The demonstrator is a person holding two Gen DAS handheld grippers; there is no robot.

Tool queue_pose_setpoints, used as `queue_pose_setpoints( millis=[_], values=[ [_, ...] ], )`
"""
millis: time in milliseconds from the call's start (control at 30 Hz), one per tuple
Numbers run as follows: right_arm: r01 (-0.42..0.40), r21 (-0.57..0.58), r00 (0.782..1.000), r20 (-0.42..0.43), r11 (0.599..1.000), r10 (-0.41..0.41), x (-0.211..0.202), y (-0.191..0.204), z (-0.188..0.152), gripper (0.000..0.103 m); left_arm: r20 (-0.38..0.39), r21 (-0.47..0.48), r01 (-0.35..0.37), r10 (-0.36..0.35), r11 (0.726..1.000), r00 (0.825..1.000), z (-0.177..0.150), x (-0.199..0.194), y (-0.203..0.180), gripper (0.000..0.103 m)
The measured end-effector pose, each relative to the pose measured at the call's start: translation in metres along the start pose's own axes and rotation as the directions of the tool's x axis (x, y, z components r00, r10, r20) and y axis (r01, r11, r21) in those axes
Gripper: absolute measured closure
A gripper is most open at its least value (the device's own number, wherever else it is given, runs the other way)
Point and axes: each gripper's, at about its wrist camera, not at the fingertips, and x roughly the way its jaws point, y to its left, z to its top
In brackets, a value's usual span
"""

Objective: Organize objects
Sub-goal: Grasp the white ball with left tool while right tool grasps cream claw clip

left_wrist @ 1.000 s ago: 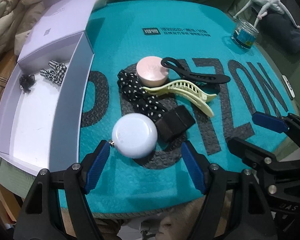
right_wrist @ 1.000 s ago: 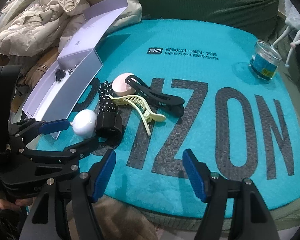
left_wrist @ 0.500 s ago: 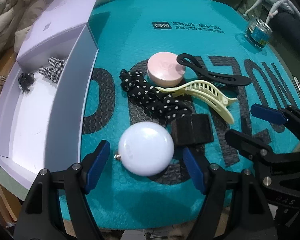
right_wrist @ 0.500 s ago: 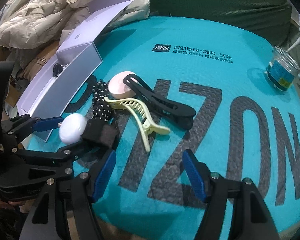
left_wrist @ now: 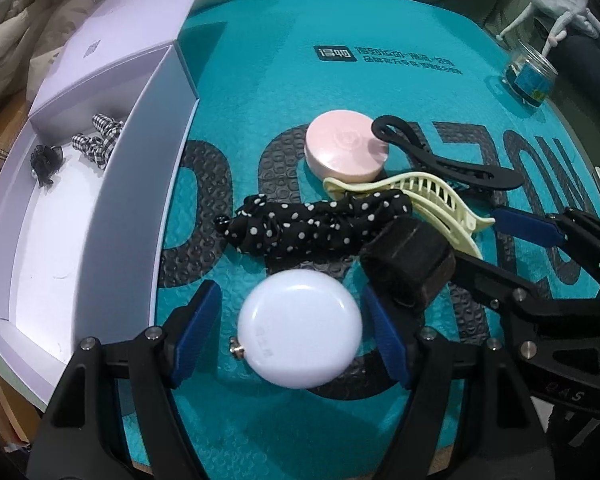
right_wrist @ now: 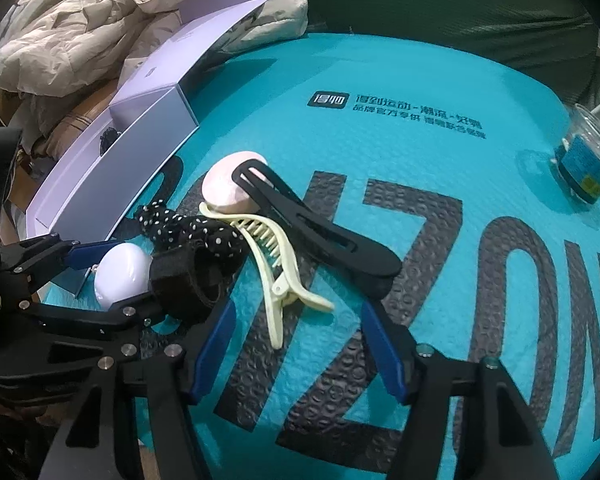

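Note:
A round white compact (left_wrist: 299,329) lies on the teal mat (left_wrist: 260,80); my left gripper (left_wrist: 292,334) is open with one finger on each side of it. It also shows in the right wrist view (right_wrist: 122,276). Behind it lie a black polka-dot scrunchie (left_wrist: 312,226), a black band (left_wrist: 408,264), a pink round case (left_wrist: 346,150), a cream claw clip (left_wrist: 428,196) and a black hair clip (left_wrist: 448,166). My right gripper (right_wrist: 296,350) is open and empty, just in front of the cream clip (right_wrist: 276,272).
An open lilac box (left_wrist: 80,184) at the left holds a checked bow (left_wrist: 100,140) and a small black scrunchie (left_wrist: 44,162). A glass jar (left_wrist: 530,74) stands at the far right. A crumpled beige coat (right_wrist: 80,40) lies behind the box.
Both grippers have moved forward toward the pile. The white compact now sits between the left gripper's fingers; the right gripper has come close to the cream clip.

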Motion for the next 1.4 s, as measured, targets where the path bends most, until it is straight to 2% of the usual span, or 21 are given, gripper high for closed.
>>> queue_pose_setpoints(
  millis=[100, 133, 167, 567, 767, 933, 1200, 1400],
  values=[
    [0.004, -0.009, 1.0, 0.004, 1.0, -0.004, 0.0, 0.001, 0.0, 0.055, 0.005, -0.007, 0.005, -0.005, 1.0, 1.0, -0.001, -0.001, -0.001, 0.031],
    [0.008, -0.008, 1.0, 0.006, 1.0, -0.008, 0.0, 0.001, -0.001, 0.065, 0.007, -0.013, 0.008, -0.008, 1.0, 1.0, -0.001, -0.002, 0.001, 0.031],
    [0.01, -0.007, 1.0, 0.006, 1.0, -0.01, 0.0, 0.001, -0.001, 0.068, 0.008, -0.02, 0.014, -0.014, 1.0, 1.0, -0.001, -0.002, 0.001, 0.031],
    [0.032, 0.023, 0.999, -0.006, 0.999, -0.032, -0.011, -0.002, -0.016, 0.068, 0.011, -0.025, 0.058, -0.058, 0.998, 0.998, -0.006, -0.008, -0.009, 0.053],
    [0.054, 0.052, 0.998, -0.015, 0.997, -0.053, -0.021, -0.005, -0.03, 0.068, 0.011, -0.021, 0.09, -0.09, 0.996, 0.996, -0.011, -0.01, -0.018, 0.053],
    [0.072, 0.076, 0.997, -0.018, 0.994, -0.071, -0.029, -0.008, -0.044, 0.068, -0.003, 0.025, 0.114, -0.114, 0.993, 0.993, -0.017, -0.014, -0.028, 0.053],
    [0.089, 0.082, 0.996, -0.016, 0.993, -0.088, -0.037, -0.005, -0.051, 0.068, 0.002, -0.001, 0.127, -0.127, 0.992, 0.992, -0.018, -0.014, -0.026, 0.053],
    [0.082, 0.057, 0.996, 0.029, 0.995, -0.084, -0.037, -0.003, -0.037, 0.055, 0.004, -0.009, 0.122, -0.122, 0.993, 0.993, -0.016, -0.011, -0.026, 0.053]
  ],
)
